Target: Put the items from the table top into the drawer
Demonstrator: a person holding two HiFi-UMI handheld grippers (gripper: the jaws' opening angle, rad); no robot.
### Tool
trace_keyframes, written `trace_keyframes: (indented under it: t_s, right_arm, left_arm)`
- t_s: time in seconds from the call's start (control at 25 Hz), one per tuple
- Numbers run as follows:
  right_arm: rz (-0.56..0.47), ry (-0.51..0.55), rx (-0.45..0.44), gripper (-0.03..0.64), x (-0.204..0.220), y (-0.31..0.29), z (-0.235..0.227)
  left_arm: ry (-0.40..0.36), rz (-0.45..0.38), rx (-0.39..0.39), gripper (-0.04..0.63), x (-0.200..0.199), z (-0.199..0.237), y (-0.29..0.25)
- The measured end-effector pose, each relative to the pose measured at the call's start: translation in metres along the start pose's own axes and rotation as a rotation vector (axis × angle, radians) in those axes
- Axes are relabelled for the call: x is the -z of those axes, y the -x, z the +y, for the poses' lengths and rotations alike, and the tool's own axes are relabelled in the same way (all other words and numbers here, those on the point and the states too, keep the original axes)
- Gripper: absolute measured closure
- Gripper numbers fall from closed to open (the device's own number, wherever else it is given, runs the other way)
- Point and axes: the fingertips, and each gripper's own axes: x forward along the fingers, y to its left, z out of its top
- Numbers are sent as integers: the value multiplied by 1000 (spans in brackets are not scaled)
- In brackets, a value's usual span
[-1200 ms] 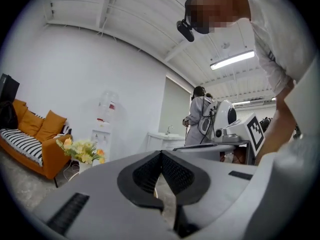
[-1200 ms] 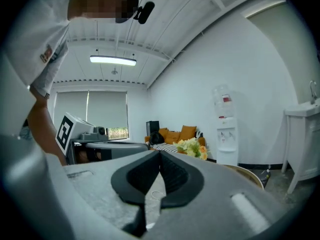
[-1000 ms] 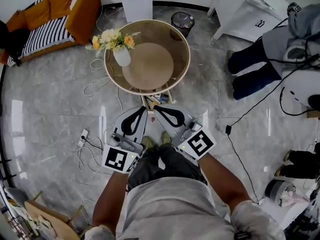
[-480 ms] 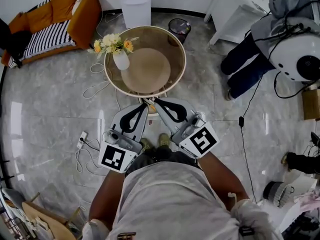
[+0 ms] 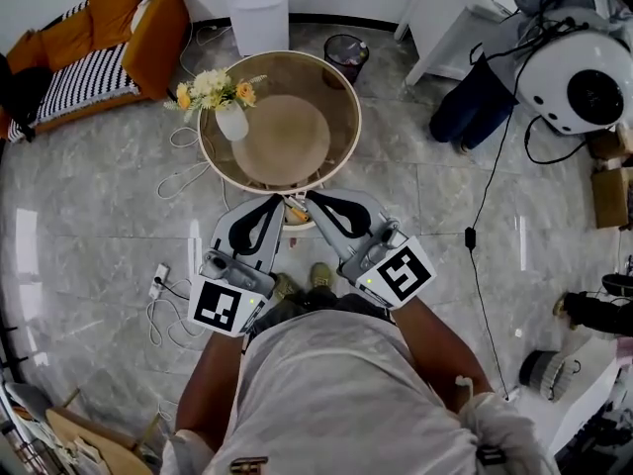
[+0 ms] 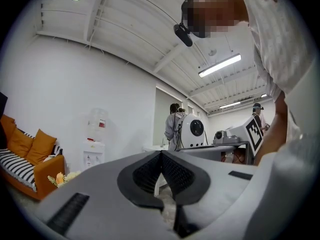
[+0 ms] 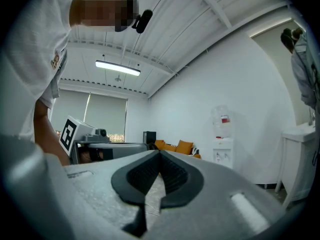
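While the left hand-held gripper (image 5: 279, 200) and right hand-held gripper (image 5: 310, 199) are hovering shut and empty, the drawer (image 5: 299, 223) is lying just beyond both tips. Neither is sitting nearer.

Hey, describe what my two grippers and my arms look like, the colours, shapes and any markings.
The left gripper and right gripper are light grey, wedge-shaped shells tapering to the tips, with black ribbed pads ringing a teardrop-shaped cut-out. At the rear of each sits a white cube with black square markers: left cube, right cube. You wear a pale short-sleeved shirt; forearms are bare.
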Motion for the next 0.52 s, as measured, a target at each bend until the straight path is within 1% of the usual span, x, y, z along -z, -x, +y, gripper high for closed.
trace_keyframes:
  t_s: [0.16, 0.52]
  right_arm:
    - [4, 3, 6, 617, 2, -3, -4]
    - [20, 4, 14, 617, 11, -10, -9]
  left_arm:
    - [7, 12, 10, 595, 4, 3, -3]
    - [17, 1, 12, 595, 7, 17, -9]
